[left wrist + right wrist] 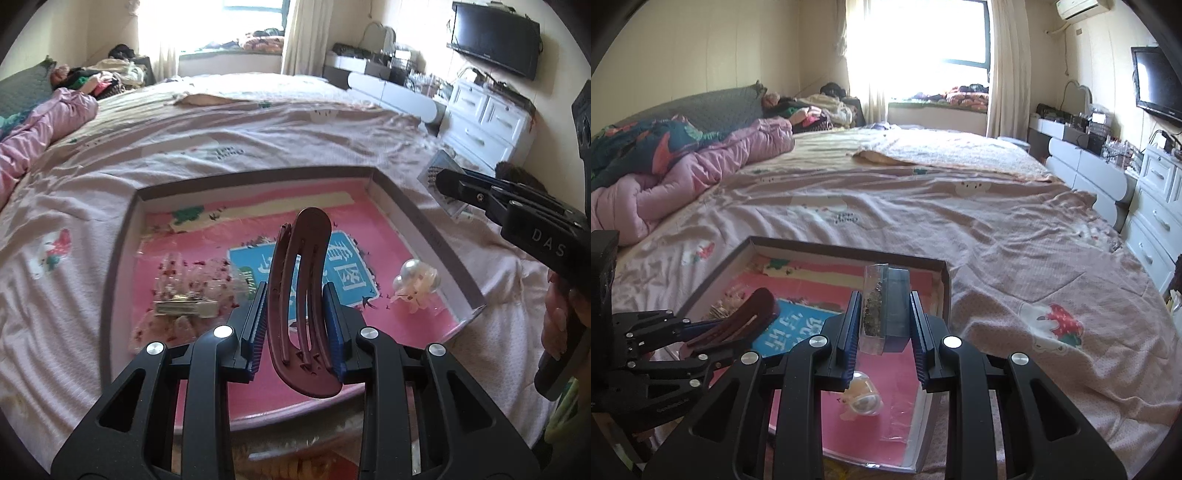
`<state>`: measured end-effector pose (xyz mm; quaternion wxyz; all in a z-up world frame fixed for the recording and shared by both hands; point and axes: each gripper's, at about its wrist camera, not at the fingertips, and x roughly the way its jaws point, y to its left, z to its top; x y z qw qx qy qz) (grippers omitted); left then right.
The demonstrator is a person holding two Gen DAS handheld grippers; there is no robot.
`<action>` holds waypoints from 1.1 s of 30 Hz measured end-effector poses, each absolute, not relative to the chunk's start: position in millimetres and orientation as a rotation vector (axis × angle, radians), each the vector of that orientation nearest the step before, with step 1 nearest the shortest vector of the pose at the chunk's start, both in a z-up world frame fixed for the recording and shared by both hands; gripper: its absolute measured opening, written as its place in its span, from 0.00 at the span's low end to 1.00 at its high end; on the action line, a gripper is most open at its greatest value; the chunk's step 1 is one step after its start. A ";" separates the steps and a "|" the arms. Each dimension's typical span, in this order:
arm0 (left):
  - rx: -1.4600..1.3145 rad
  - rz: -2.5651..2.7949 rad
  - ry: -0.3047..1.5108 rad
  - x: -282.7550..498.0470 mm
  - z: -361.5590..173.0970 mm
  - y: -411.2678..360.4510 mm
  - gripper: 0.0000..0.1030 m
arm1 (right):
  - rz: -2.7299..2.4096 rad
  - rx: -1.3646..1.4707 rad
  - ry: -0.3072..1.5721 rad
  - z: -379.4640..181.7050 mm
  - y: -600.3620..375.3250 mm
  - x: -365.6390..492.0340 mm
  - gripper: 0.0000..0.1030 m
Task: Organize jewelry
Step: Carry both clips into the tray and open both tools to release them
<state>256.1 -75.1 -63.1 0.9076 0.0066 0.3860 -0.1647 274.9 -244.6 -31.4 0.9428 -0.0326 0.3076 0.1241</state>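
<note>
Lying on a wrinkled pink bed sheet (1015, 236) in a sunlit bedroom, shallow pink-lined box lid (122, 236), left tongs (295, 325) clamping a maroon hair clip (299, 306), right tongs (884, 325) clamping a clear jewelry case (886, 306).

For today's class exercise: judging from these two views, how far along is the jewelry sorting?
Done: a pearl ornament and a metal clip lie in the tray. In hand: the left gripper holds a brown hair clip, the right gripper a small clear box. Left: setting both down.

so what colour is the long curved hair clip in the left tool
Dark reddish-brown curved plastic hair clip, clearest in the left wrist view.
</note>
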 end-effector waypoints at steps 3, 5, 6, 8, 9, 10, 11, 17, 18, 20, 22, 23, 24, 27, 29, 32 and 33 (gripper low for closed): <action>0.012 -0.349 0.824 261.4 -71.3 -78.4 0.21 | 0.255 -0.065 0.660 -40.2 -245.7 284.4 0.23; 0.020 -0.351 0.839 262.9 -76.7 -81.2 0.21 | 0.256 -0.065 0.684 -47.0 -246.5 291.7 0.23; 0.024 -0.351 0.842 263.0 -78.1 -83.0 0.21 | 0.255 -0.068 0.693 -49.4 -246.1 294.4 0.23; 0.034 -0.349 0.852 264.0 -82.1 -84.2 0.21 | 0.254 -0.070 0.715 -55.0 -245.9 301.2 0.23; 0.035 -0.348 0.857 264.3 -83.5 -84.3 0.21 | 0.253 -0.070 0.728 -58.5 -245.7 305.0 0.23; 0.034 -0.349 0.863 264.6 -85.0 -84.3 0.21 | 0.253 -0.070 0.739 -61.2 -245.5 307.8 0.23; 0.035 -0.348 0.865 265.3 -85.6 -84.9 0.21 | 0.253 -0.069 0.748 -63.7 -245.5 310.0 0.23; 0.026 -0.350 0.883 267.2 -88.8 -83.8 0.21 | 0.253 -0.068 0.797 -77.9 -245.0 320.6 0.23; 0.027 -0.353 0.882 266.6 -88.6 -83.9 0.21 | 0.251 -0.062 0.805 -80.3 -245.5 322.3 0.23; 0.037 -0.349 0.877 265.3 -88.3 -85.2 0.21 | 0.253 -0.051 0.820 -84.4 -247.4 324.7 0.23; 0.043 -0.345 0.874 264.4 -87.8 -85.1 0.22 | 0.253 -0.049 0.832 -87.2 -248.4 326.3 0.23; 0.041 -0.343 0.874 264.0 -87.4 -84.7 0.22 | 0.254 -0.050 0.842 -89.5 -248.0 326.7 0.23; 0.038 -0.341 0.875 263.1 -86.7 -84.1 0.23 | 0.255 -0.050 0.848 -91.0 -247.7 327.2 0.24; 0.039 -0.333 0.860 259.4 -81.9 -81.0 0.31 | 0.256 -0.052 0.866 -96.5 -246.6 327.4 0.24; 0.037 -0.329 0.846 256.1 -76.5 -77.5 0.31 | 0.260 -0.049 0.868 -97.3 -246.6 326.1 0.24; 0.024 -0.318 0.828 251.2 -67.9 -70.3 0.32 | 0.263 -0.036 0.856 -94.3 -247.1 323.1 0.28; 0.017 -0.315 0.819 249.0 -64.2 -67.4 0.33 | 0.263 -0.034 0.845 -91.5 -247.2 320.5 0.31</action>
